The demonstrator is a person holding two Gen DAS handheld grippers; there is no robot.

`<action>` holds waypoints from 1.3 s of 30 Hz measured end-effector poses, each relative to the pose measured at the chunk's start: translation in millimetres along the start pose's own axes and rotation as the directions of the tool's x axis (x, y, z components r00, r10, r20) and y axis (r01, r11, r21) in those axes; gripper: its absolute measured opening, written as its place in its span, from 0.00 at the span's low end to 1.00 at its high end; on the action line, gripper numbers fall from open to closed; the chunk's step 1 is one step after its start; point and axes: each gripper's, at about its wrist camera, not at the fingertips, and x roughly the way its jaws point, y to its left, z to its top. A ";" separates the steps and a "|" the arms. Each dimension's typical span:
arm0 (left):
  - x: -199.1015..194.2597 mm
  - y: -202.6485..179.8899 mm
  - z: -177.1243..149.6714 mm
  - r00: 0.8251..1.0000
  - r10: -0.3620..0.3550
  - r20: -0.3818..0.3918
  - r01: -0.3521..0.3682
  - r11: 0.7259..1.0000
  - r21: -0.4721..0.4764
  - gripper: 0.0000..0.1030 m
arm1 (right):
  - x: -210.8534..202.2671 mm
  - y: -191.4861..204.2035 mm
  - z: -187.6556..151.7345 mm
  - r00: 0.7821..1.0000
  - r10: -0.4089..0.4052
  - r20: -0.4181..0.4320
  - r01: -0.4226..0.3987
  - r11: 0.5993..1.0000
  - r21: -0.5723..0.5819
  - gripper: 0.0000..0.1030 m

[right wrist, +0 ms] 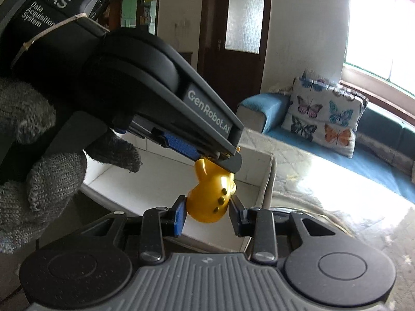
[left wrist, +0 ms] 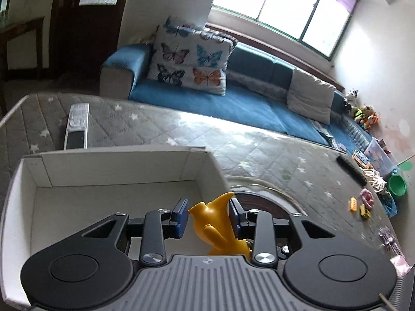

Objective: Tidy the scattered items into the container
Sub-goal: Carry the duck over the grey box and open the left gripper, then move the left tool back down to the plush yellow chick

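Observation:
A glossy yellow plastic toy figure (left wrist: 212, 223) sits between the blue pads of my left gripper (left wrist: 208, 207), which is shut on it. In the right wrist view the same toy (right wrist: 207, 197) hangs from the left gripper (right wrist: 218, 159), which reaches in from the upper left. My right gripper (right wrist: 207, 215) is shut on the toy's lower end. The toy is above the right part of an open white cardboard box (left wrist: 116, 165), close to its right wall (right wrist: 262, 160). A grey-gloved hand (right wrist: 39, 181) holds the left gripper. The right gripper is hidden in the left wrist view.
The box stands on a grey quilted star-patterned surface (left wrist: 155, 127). A silver remote (left wrist: 76, 127) lies behind the box. At the far right are small yellow toys (left wrist: 354, 204), a pink ring (left wrist: 367, 197) and a green bowl (left wrist: 396, 184). A blue sofa (left wrist: 233, 103) is beyond.

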 end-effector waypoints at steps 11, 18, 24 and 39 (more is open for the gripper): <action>44.5 23.1 -6.5 0.995 -0.021 -0.095 0.015 0.998 -0.061 0.36 | 39.9 -13.3 -11.0 0.998 0.004 -0.066 -0.003 1.000 0.019 0.35; 45.3 26.8 -10.6 0.994 -0.016 -0.111 0.007 0.997 -0.076 0.36 | 32.5 -11.6 -12.1 0.998 0.000 -0.058 0.002 1.000 0.024 0.39; 30.4 23.5 -8.5 0.997 -0.018 -0.078 0.012 0.997 -0.071 0.36 | 28.5 -11.4 -11.2 0.999 -0.006 -0.041 0.007 0.999 0.034 0.39; -25.0 8.3 -30.1 0.999 -0.032 -0.025 0.030 0.998 -0.062 0.36 | -23.9 13.6 -23.2 0.999 -0.032 0.013 0.031 0.999 0.040 0.57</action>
